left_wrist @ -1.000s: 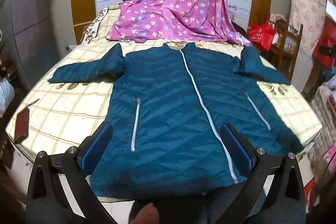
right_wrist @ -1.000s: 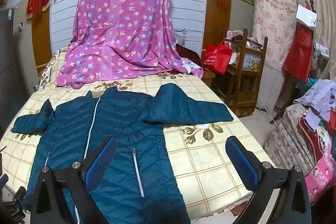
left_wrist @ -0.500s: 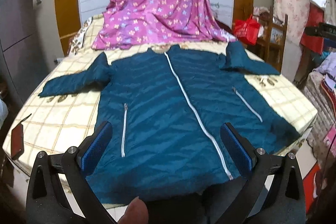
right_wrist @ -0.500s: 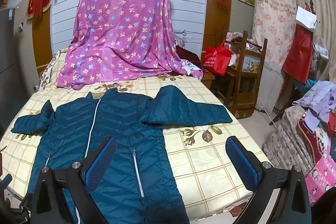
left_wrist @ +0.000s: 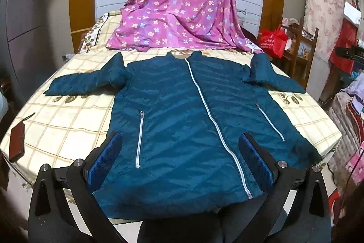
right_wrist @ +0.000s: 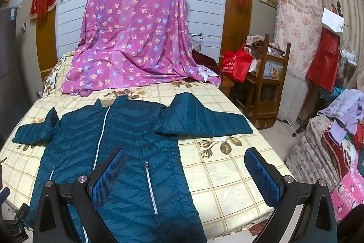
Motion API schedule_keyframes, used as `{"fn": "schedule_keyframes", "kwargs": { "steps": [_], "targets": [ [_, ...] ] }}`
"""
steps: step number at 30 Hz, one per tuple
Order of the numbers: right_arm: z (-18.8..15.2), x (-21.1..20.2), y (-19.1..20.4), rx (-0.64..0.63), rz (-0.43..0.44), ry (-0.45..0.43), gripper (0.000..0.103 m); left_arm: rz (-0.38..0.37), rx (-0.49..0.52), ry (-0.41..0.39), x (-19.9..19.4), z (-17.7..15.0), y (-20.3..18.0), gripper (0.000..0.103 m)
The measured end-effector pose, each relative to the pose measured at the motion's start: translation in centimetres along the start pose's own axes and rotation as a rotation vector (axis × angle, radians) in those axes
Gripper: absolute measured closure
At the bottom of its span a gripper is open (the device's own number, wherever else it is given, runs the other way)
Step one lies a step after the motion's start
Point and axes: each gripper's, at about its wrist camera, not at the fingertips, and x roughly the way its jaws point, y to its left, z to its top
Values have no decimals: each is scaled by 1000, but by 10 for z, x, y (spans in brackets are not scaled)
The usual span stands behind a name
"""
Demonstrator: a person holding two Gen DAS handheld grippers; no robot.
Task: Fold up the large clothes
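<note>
A dark teal puffer jacket (left_wrist: 182, 111) with a white centre zip lies face up and flat on the bed, both sleeves spread out to the sides, hem toward me. It also shows in the right wrist view (right_wrist: 127, 142). My left gripper (left_wrist: 182, 161) is open and empty, held above the jacket's hem. My right gripper (right_wrist: 186, 177) is open and empty, above the jacket's right pocket side and the bare bedsheet. The right sleeve (right_wrist: 204, 120) lies beyond it.
The bed (left_wrist: 68, 120) has a cream checked sheet. A purple flowered cloth (left_wrist: 182, 3) drapes the headboard end. A dark phone (left_wrist: 17, 142) lies at the bed's left edge. A wooden chair (right_wrist: 266, 88) with a red bag (right_wrist: 236, 63) and piled clothes stand to the right.
The left gripper's view has lifted and swung, so the jacket now sits more centred and the headboard cloth fills more of the frame. The right gripper has hardly moved. The jacket has not shifted.
</note>
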Motion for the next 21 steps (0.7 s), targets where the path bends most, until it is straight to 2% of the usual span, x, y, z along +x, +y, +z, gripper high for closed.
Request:
{"fn": "schedule_keyframes", "kwargs": {
  "steps": [8, 15, 19, 21],
  "targets": [
    [-7, 1, 8, -16, 6, -7, 0, 57, 10, 19, 5, 1, 3, 0],
    [-36, 9, 35, -54, 117, 19, 0, 122, -2, 57, 27, 5, 17, 0],
    [-46, 24, 43, -33, 184, 31, 0, 170, 9, 104, 46, 3, 25, 0],
    [-50, 30, 46, -21, 211, 26, 0, 170, 9, 127, 56, 2, 31, 0]
  ]
}}
